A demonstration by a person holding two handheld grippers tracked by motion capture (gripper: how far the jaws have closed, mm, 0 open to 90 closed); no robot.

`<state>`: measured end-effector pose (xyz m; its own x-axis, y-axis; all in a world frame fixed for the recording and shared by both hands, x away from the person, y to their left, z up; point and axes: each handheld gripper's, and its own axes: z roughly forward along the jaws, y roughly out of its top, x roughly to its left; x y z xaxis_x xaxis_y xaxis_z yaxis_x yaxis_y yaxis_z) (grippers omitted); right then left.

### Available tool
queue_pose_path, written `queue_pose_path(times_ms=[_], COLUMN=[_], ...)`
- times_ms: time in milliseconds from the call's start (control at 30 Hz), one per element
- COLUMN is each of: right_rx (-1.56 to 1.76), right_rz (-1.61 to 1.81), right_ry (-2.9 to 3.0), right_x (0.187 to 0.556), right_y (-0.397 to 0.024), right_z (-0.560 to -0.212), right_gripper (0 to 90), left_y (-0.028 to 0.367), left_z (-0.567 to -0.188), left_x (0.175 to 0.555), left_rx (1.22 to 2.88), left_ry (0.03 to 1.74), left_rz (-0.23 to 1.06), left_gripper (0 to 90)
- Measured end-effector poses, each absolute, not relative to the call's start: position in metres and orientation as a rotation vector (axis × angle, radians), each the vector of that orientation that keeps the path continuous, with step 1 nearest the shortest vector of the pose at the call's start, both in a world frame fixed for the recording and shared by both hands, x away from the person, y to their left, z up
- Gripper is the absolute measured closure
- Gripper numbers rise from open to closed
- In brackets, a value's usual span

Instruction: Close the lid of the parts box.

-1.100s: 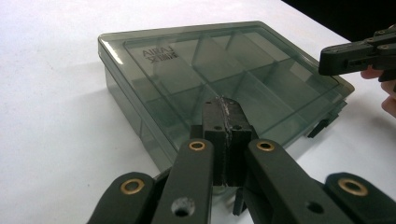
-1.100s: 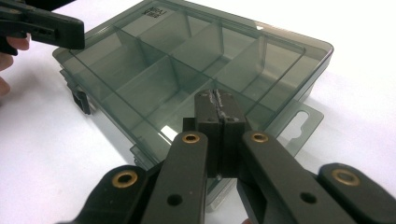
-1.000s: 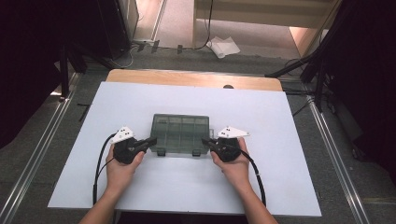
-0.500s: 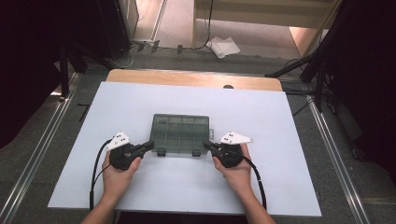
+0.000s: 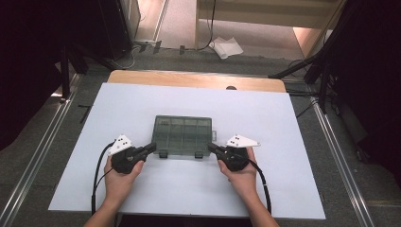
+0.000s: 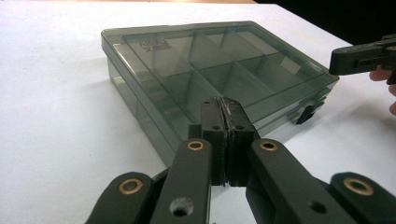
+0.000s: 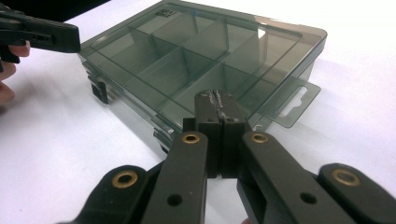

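A smoky clear compartment box [image 5: 183, 135] lies closed, lid down, in the middle of the white table [image 5: 142, 104]. My left gripper [image 5: 152, 146] is shut with nothing in it, tips by the box's near left corner. My right gripper [image 5: 211, 148] is shut and empty too, tips at the near right corner. In the left gripper view the pressed-together jaws [image 6: 225, 105] point at the box [image 6: 205, 60], with the right gripper [image 6: 362, 58] beyond. The right gripper view has its jaws [image 7: 217, 98] before the box [image 7: 196, 51], and the left gripper [image 7: 42, 35] at upper left.
Dark latches [image 5: 164, 153] sit on the box's near side, and a clear hang tab [image 7: 294, 100] juts from one end. A wooden strip [image 5: 198, 80] edges the table's far side. Metal rails [image 5: 38, 156] run along the floor on both sides, with crumpled paper [image 5: 226, 47] beyond.
Both hands have drawn back slightly toward the near edge of the table. The jaws of both grippers stay shut and the box has not moved.
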<state>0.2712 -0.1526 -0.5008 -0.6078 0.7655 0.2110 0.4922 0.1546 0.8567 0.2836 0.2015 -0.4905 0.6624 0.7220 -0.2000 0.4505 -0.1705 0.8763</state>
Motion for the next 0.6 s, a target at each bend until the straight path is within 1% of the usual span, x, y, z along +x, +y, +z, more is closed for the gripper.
queue_pose_path(times_ms=[233,300,333,500,600], right_rx=[1.206,1.2,1.205,1.2,1.212], right_rz=[1.443,1.446,1.457,1.466,1.475], right_ry=[2.15,2.137,2.131,2.111,2.094], right_x=[0.268,0.267,0.266,0.26,0.257], right_y=[-0.157,-0.159,-0.16,-0.167,-0.175], right_z=[-0.499,-0.499,-0.499,-0.499,-0.498], right_gripper=[90.0,86.0,82.7,56.9,43.3], left_y=[0.204,0.204,0.204,0.205,0.205], left_z=[-0.489,-0.489,-0.489,-0.49,-0.49], left_x=[0.282,0.282,0.282,0.283,0.283], left_rx=[1.805,1.804,1.804,1.805,1.804], left_ry=[0.933,0.933,0.933,0.93,0.927], left_rz=[0.321,0.323,0.322,0.32,0.318], left_gripper=[88.0,87.9,88.0,87.9,87.7])
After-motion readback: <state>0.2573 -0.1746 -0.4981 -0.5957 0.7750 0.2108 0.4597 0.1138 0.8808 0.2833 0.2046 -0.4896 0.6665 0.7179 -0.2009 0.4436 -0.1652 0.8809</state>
